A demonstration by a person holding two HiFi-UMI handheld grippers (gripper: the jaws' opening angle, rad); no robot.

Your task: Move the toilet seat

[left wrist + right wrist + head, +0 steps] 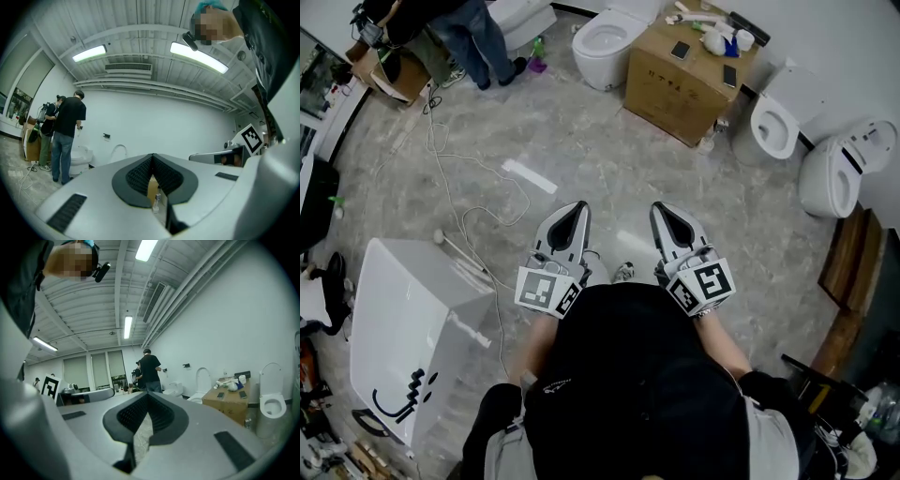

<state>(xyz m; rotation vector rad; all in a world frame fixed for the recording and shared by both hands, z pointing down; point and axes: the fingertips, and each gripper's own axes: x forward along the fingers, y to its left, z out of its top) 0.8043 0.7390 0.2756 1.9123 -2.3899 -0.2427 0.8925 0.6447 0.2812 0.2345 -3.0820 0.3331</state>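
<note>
Task not begun, as judged from the layout. The left hand-held gripper (578, 208) and the right hand-held gripper (660, 208) are held side by side at waist level and pointed level over the grey marbled floor (581, 141). The jaws of both are seen pressed together, with nothing between them. No seat is touched or near. Approach, grasp and move are all left to do.

Three white ceramic toilets (605, 42) are ranged along the far wall, one left of a brown cardboard box (680, 89) and two right of it, all well apart from the grippers. Which seat is meant cannot be told.

On the toilet just right of the box, the white toilet seat (802, 92) is seen raised against the wall above an open bowl. The toilet left of the box looks the same. On the far-right toilet the cover appears to lie shut. The seats are noted as smooth, glossy and rounded. They are judged hinged at the rear and likely slippery under closed jaws.
</note>
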